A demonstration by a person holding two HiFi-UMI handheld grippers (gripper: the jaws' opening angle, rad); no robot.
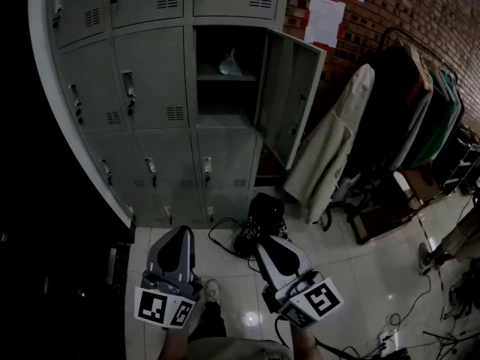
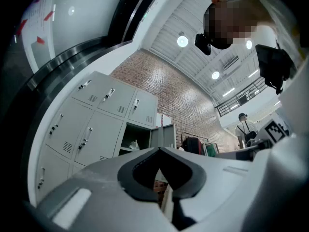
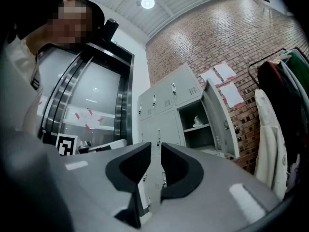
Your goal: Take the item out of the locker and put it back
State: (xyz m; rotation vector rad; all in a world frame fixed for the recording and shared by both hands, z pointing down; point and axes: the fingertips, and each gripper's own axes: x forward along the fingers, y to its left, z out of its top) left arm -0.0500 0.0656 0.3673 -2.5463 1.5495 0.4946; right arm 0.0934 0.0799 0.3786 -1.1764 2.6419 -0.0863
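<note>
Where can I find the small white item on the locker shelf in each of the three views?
Head view: white item, upper centre.
Left gripper view: left of centre, rather low.
Right gripper view: right of centre.
Shared landmark: the open locker door, at its right.

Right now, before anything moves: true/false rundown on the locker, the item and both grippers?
1. One locker door stands open. True.
2. The white item lies on the floor. False: it sits on the upper shelf inside the open locker.
3. The right gripper holds the item. False: nothing is between its fingers, which stand a narrow gap apart, well short of the locker.
4. The left gripper is empty, with its fingertips together. True.
5. A beige coat hangs to the right of the open door. True.
</note>
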